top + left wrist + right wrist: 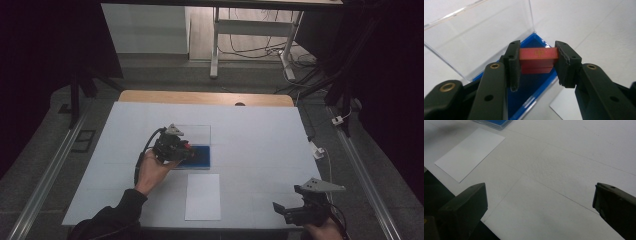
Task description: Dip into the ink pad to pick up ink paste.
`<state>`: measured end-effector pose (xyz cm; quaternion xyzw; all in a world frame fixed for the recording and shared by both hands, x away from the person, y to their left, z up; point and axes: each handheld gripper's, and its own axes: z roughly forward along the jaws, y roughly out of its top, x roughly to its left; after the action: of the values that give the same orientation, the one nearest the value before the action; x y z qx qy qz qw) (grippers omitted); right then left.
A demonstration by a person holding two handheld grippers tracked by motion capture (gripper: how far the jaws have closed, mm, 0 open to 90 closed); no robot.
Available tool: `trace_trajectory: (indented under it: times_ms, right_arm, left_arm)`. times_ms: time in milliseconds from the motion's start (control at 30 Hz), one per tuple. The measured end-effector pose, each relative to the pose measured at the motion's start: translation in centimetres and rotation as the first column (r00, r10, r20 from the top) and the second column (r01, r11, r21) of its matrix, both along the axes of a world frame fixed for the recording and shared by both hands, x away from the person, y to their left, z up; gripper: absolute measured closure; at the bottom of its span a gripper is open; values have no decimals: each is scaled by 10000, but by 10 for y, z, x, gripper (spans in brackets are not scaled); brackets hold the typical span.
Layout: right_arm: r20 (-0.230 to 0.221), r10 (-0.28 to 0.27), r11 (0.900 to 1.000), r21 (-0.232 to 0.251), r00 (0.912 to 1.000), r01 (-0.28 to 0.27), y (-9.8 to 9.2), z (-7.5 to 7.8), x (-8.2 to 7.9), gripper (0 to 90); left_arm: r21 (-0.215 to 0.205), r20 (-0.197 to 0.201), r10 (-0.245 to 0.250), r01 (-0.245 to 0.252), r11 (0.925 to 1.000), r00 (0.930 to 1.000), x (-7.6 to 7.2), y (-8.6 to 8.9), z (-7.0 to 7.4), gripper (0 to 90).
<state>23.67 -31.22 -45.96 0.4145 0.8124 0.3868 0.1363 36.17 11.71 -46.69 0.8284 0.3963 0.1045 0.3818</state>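
My left gripper (537, 60) is shut on a red block (538, 53) with a small gold mark, held just above a blue box (536, 90) whose clear lid (479, 37) stands open behind it. From above, the left gripper (186, 150) hovers over the blue box (202, 157) at the table's middle, the clear lid (197, 132) lying beyond. My right gripper (282, 210) rests near the front right edge, its jaws wide apart with nothing between them. In its own view the right gripper (539, 202) frames bare white table.
A white sheet of paper (203, 196) lies in front of the blue box, seen also as the paper (469, 153) at upper left. The white table cover (260, 145) ends at a wooden strip at the back; dark floor and rails flank both sides.
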Motion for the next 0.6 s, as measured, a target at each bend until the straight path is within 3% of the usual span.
trace_trajectory:
  times_ms: [367, 600]
  right_arm:
    - [38, 17, 10000, 11, 10000, -17, 0, 0, 0, 0]
    - [51, 14, 10000, 31, 10000, -14, 0, 0, -1, 0]
  left_arm:
    - [116, 142, -396, 395, 9992, 9991, -18, 2, 7, 581]
    - [-154, 173, -661, 664, 9977, 9977, -30, 3, 12, 581]
